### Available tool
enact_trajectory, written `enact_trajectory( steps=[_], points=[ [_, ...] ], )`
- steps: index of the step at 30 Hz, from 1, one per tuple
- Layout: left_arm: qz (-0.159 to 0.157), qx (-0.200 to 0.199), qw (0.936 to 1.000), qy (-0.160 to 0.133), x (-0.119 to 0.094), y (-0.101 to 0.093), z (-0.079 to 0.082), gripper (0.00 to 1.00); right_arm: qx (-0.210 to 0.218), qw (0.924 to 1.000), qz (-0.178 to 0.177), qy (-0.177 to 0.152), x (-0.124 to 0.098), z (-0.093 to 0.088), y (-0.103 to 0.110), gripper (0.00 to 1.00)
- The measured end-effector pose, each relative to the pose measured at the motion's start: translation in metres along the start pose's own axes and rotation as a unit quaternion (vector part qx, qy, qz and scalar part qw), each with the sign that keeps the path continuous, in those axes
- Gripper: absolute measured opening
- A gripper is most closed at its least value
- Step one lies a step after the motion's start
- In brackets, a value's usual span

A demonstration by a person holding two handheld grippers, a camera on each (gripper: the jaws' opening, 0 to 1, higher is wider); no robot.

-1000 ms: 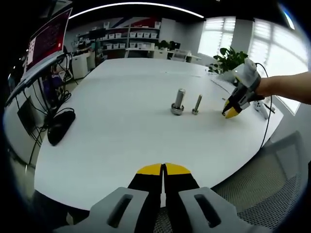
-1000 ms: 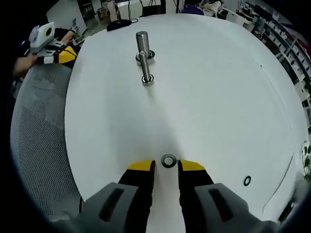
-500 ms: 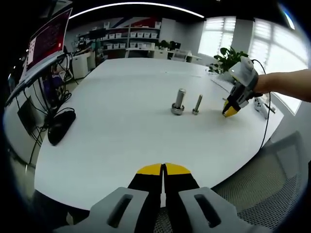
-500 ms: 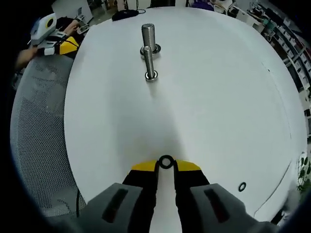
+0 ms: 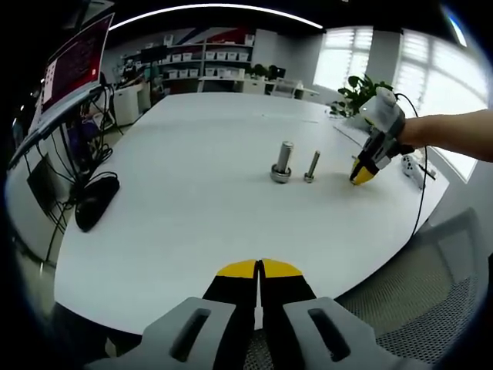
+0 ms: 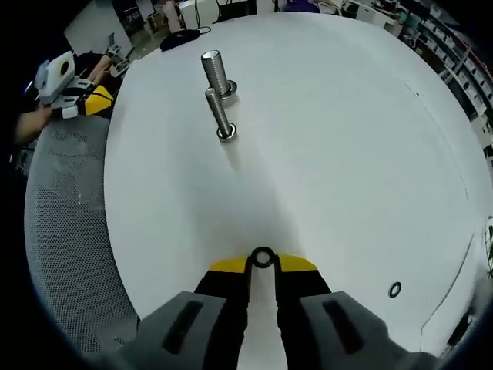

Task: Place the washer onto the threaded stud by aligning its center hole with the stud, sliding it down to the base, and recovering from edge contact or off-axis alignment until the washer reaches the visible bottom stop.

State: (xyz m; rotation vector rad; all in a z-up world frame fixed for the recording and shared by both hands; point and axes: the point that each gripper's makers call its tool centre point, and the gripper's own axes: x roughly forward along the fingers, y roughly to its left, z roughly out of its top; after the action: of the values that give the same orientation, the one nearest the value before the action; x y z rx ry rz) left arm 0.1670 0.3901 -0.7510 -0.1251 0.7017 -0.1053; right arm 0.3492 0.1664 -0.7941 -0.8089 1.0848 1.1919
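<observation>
In the right gripper view my right gripper (image 6: 263, 263) is shut on a small metal washer (image 6: 263, 257) held at its yellow fingertips, above the white table (image 6: 331, 146). Ahead stand two threaded studs: a thin one (image 6: 219, 116) nearer and a thick one (image 6: 215, 73) behind it. In the left gripper view my left gripper (image 5: 259, 269) is shut with nothing in it, near the table's edge. That view has the thick stud (image 5: 283, 160), the thin stud (image 5: 312, 166) and the right gripper (image 5: 362, 174) at the right, just beyond the thin stud.
A second washer (image 6: 395, 290) lies on the table to the right. A mesh chair (image 6: 69, 231) sits at the left edge. A black mouse (image 5: 95, 200) and a monitor (image 5: 77, 62) stand at the left in the left gripper view.
The right gripper closed on the washer and lifted it off the table. Its view has since shifted, with the studs now further left. The left gripper stayed still.
</observation>
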Motion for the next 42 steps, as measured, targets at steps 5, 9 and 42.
enact_trajectory(
  steps=[5,9,42],
  points=[
    [0.000,0.000,1.0000,0.000,0.000,0.000,0.000,0.00,-0.016,0.9996,0.003,-0.025,-0.007,0.023,0.010,0.14],
    [0.001,0.000,1.0000,0.002,0.000,0.000,-0.001,0.00,-0.038,0.9984,0.003,-0.042,-0.011,0.044,0.017,0.14],
    [0.001,0.000,1.0000,-0.002,0.000,0.000,0.001,0.00,-0.138,0.9880,0.000,-0.070,-0.018,0.119,0.036,0.14]
  ],
)
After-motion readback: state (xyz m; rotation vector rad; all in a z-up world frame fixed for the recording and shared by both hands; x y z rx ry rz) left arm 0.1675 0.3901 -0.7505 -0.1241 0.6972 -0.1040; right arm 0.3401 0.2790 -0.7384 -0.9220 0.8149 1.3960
